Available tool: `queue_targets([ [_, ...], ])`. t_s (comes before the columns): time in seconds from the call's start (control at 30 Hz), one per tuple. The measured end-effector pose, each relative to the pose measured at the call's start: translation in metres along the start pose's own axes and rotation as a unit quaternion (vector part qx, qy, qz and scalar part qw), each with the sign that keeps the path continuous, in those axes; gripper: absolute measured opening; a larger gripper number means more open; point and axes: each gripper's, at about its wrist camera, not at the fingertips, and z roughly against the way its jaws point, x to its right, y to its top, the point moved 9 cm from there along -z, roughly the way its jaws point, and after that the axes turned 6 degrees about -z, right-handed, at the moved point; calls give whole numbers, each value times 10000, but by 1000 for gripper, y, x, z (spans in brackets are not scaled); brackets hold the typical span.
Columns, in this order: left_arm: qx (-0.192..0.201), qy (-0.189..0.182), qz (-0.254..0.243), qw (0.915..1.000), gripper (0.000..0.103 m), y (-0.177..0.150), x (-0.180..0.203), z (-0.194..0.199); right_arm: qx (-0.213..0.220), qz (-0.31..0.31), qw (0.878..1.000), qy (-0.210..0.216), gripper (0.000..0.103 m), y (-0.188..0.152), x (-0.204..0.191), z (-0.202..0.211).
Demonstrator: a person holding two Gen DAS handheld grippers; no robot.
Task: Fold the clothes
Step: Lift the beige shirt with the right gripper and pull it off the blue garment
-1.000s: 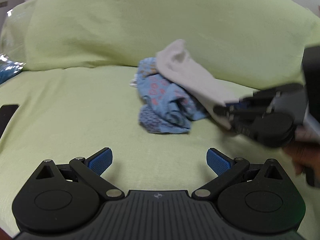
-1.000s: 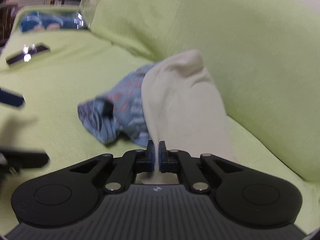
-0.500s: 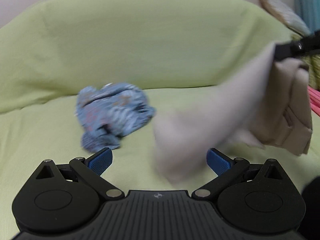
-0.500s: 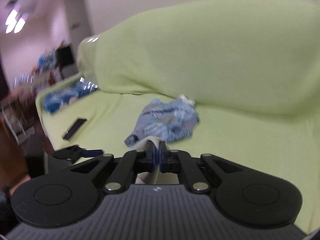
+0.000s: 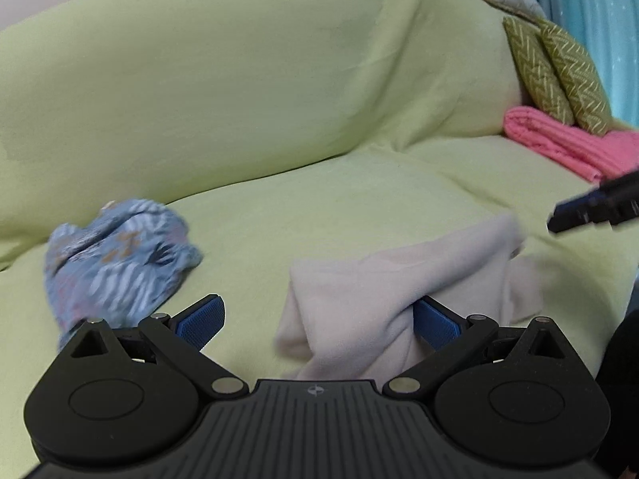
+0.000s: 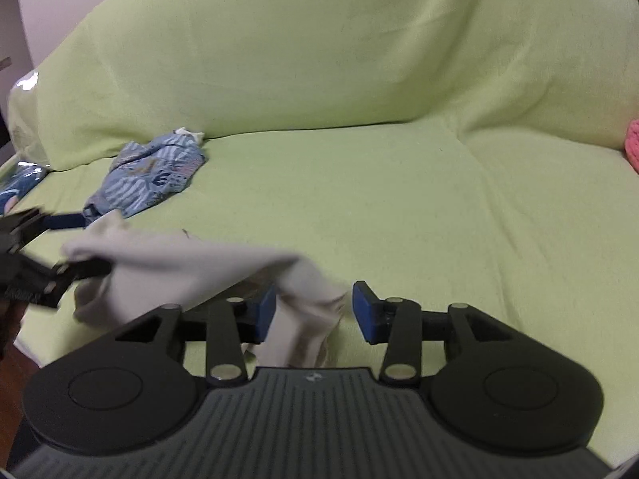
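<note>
Left claw (image 5: pixel 317 319) spread wide, right claw (image 6: pixel 313 311) just opening (pads parted), both angled downward

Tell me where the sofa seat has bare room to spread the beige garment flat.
Widest bare patch: sofa seat right of the beige garment, running to the pink towel. A narrower strip separates the beige garment from the blue patterned garment. Crowded at the left, around both clothes and grippers.

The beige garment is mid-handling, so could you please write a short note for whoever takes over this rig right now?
Right tool: open, just released; beige garment slack between its fingers, unpinched.
Left tool: open; cloth lies against one pad, no grip.
Beige garment: crumpled on the green sofa cover, pulled clear of the blue patterned garment, which lies bunched apart.
Done: the garments are separated.
Left: spread and fold the beige one, then the blue one.
</note>
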Motion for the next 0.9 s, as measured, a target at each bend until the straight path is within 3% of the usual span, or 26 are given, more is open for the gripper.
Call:
queue_targets([
  [0.1,13,-48,70,10000,103,14,-8,-12,192,569,9980,200,71,-1,-14,5],
  [0.23,-30,195,105,9998,103,27,-28,-26,153,1426,9863,817,78,-15,-60,-14],
  [0.3,-18,270,226,9994,103,32,-39,-28,85,2033,9735,1046,83,-30,-87,-30],
  [0.4,69,331,445,9984,103,38,-52,-25,194,2847,9512,1175,94,-48,-123,-54],
  [0.47,135,439,532,9975,103,39,-60,-20,298,3105,9427,1186,94,-51,-139,-71],
  [0.5,142,507,552,9971,103,37,-64,-17,335,3172,9403,1184,92,-51,-145,-79],
  [0.57,134,653,574,9961,103,32,-71,-11,340,2972,9453,1303,78,-43,-151,-91],
  [0.63,86,725,601,9955,103,24,-74,-7,211,2515,9577,1383,28,-31,-145,-101],
  [0.67,50,711,627,9955,103,19,-74,-6,147,2316,9632,1360,20,-26,-140,-106],
  [0.7,1,665,657,9956,103,13,-74,-6,160,2207,9666,1292,5,-20,-132,-108],
  [0.9,-275,150,463,9984,103,-9,-43,-19,547,1043,9882,978,1,27,-57,-85],
])
